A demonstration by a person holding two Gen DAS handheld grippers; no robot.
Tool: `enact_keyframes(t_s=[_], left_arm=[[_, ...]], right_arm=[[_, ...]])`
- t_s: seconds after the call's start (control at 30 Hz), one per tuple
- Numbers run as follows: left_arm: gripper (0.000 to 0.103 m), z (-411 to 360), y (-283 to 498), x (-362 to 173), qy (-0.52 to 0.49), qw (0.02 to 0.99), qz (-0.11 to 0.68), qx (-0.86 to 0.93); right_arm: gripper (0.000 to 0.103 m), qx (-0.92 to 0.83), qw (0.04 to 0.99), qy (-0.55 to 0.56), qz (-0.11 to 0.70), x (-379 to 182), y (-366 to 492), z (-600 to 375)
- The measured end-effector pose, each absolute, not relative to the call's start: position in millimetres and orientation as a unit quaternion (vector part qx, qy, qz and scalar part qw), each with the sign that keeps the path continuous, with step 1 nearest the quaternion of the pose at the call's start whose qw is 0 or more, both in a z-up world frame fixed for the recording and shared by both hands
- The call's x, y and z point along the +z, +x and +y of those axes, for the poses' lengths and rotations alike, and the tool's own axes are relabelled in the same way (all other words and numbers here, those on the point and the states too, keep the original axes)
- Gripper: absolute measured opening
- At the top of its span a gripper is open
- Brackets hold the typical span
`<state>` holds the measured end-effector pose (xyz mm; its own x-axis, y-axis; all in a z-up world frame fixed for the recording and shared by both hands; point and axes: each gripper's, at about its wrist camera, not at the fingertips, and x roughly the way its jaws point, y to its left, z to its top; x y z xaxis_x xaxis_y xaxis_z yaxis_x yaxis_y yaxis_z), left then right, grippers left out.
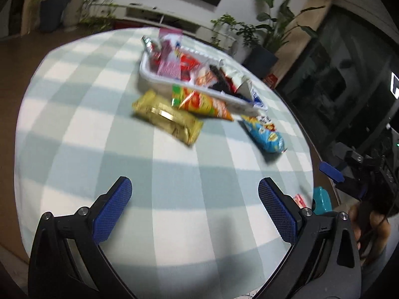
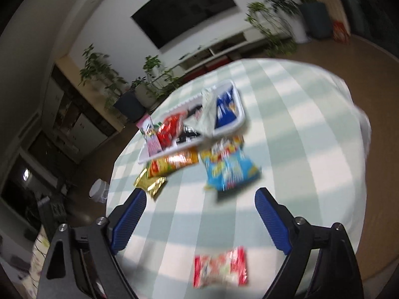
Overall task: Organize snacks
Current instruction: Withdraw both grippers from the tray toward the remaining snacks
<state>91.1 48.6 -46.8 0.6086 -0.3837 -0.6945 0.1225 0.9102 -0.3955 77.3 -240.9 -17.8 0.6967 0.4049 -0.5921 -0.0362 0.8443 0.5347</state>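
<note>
A white tray [image 1: 149, 77] holding several snack packets stands on the checked tablecloth; it also shows in the right wrist view [image 2: 239, 99]. In front of it lie a gold packet [image 1: 167, 117], an orange packet [image 1: 202, 103] and a light blue packet [image 1: 265, 133]. The right wrist view shows the same gold packet [image 2: 150, 185], orange packet [image 2: 172, 163] and blue packet [image 2: 229, 172], plus a red-and-white packet [image 2: 220, 266] low between the jaws. My left gripper [image 1: 194, 189] is open and empty above the cloth. My right gripper [image 2: 199, 199] is open and empty; one blue fingertip [image 1: 330, 172] shows in the left view.
The round table [image 1: 74, 124] has edges close on all sides. A teal object [image 1: 321, 199] and a small red packet [image 1: 300, 200] sit at the table's right edge. Potted plants [image 1: 264, 39], a low white shelf and a dark screen stand beyond. A clear container [image 2: 98, 190] sits below the table's left edge.
</note>
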Motion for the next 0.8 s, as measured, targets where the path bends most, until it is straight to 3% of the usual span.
enact_keyframes(t_s=[0.4, 0.5, 0.67, 0.8], left_arm=[[0.103, 15, 149, -21, -0.121, 0.895, 0.421, -0.082], [0.103, -9, 170, -11, -0.043, 0.898, 0.414, -0.139], [0.103, -63, 203, -9, 0.187, 0.849, 0.432, -0.239], [0.103, -60, 232, -19, 0.200, 0.809, 0.477, -0.280]], right_arm=[[0.091, 0.100, 0.900, 0.230, 0.356, -32, 65, -231], [0.091, 0.101, 0.901, 0.239, 0.348, -34, 65, -238], [0.091, 0.103, 0.897, 0.255, 0.346, -37, 66, -245], [0.091, 0.111, 0.897, 0.258, 0.342, -37, 66, -245]])
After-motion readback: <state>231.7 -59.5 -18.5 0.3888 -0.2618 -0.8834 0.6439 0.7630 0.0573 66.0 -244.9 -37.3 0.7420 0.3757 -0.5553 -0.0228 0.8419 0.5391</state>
